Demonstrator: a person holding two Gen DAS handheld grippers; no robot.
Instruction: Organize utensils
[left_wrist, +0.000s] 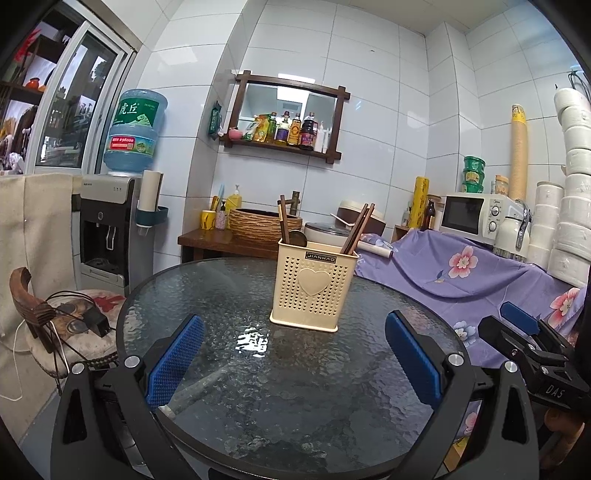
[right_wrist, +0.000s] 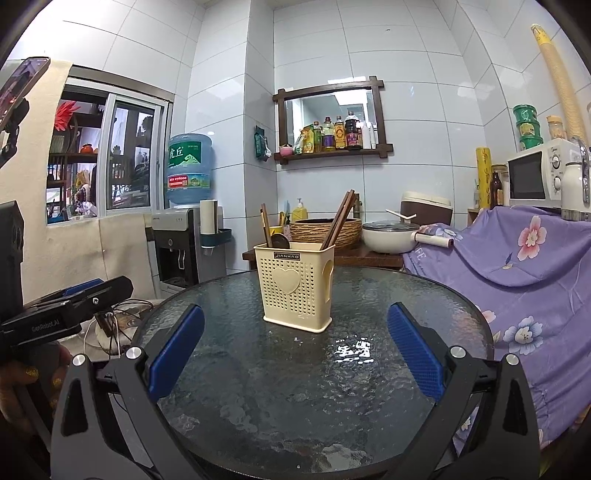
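Observation:
A cream perforated utensil holder (left_wrist: 312, 286) (right_wrist: 295, 284) with a heart on its front stands upright near the middle of the round glass table (left_wrist: 258, 387) (right_wrist: 295, 398). Dark wooden chopsticks (left_wrist: 356, 229) (right_wrist: 338, 218) lean out of its right side. More chopsticks (left_wrist: 283, 219) (right_wrist: 265, 223) and a dark spoon handle (left_wrist: 298, 238) (right_wrist: 280, 240) rise from its left side. My left gripper (left_wrist: 293, 349) hovers open over the table's near side, short of the holder, with nothing between its blue pads. My right gripper (right_wrist: 295, 347) is likewise open and empty. Each gripper shows at the edge of the other's view.
A wooden chair (left_wrist: 55, 325) with cables sits left of the table. A water dispenser (left_wrist: 110, 229) stands behind it. A purple floral cloth (left_wrist: 461, 269) covers the counter on the right, with a microwave (left_wrist: 476, 218). A woven basket (left_wrist: 264, 223) and a white pot (right_wrist: 389, 234) sit on a wooden side table.

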